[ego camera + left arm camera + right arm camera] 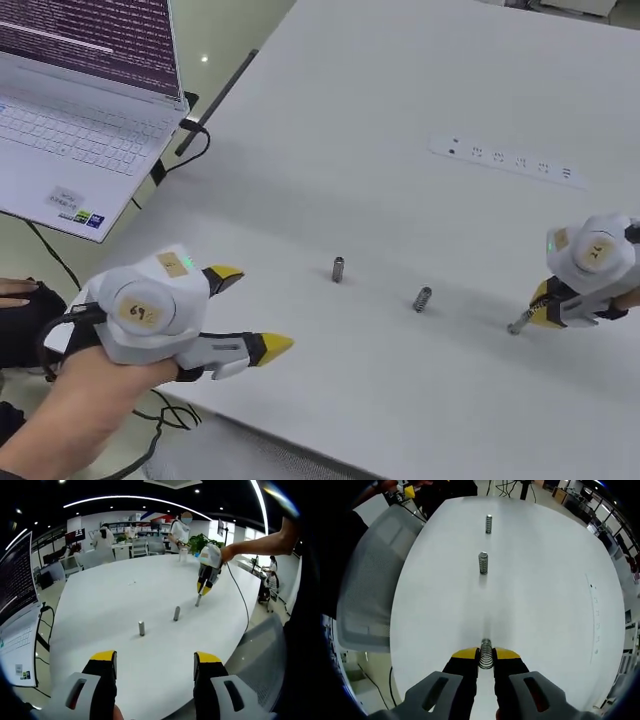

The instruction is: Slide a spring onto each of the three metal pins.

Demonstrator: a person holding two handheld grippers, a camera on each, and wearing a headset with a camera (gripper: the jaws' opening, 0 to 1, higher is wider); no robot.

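We're at a big white table [400,100], w/ an open silver laptop [70,110] at its far left corner, screen full of text lines.

L gripper [258,308] sits at the near left edge of the table, held in a hand. In the left gripper view its yellow-tipped jaws stand wide apart w/ nothing between them.

R gripper [535,310] is over the right side of the table, well apart from the L one. In the right gripper view its jaws are pinched nearly together on the held spring [486,659], gripped approx mid-length.

A white power strip [505,160] lies flat further back, towards the right.

Springs, 3 in a rough row across the table:
- The held spring is a silver coil. It pokes out past the yellow tips and tilts down-left in the head view. Whether its low end touches the table, we can't tell.
- The middle spring [423,299] stands about upright just left of the R gripper, w/ grey coils clearly visible and a flat metal top seen in the right gripper view.
- The left spring [338,269] stands upright, further left. It looks like a short grey cylinder from the head view and shows coils in the right gripper view.
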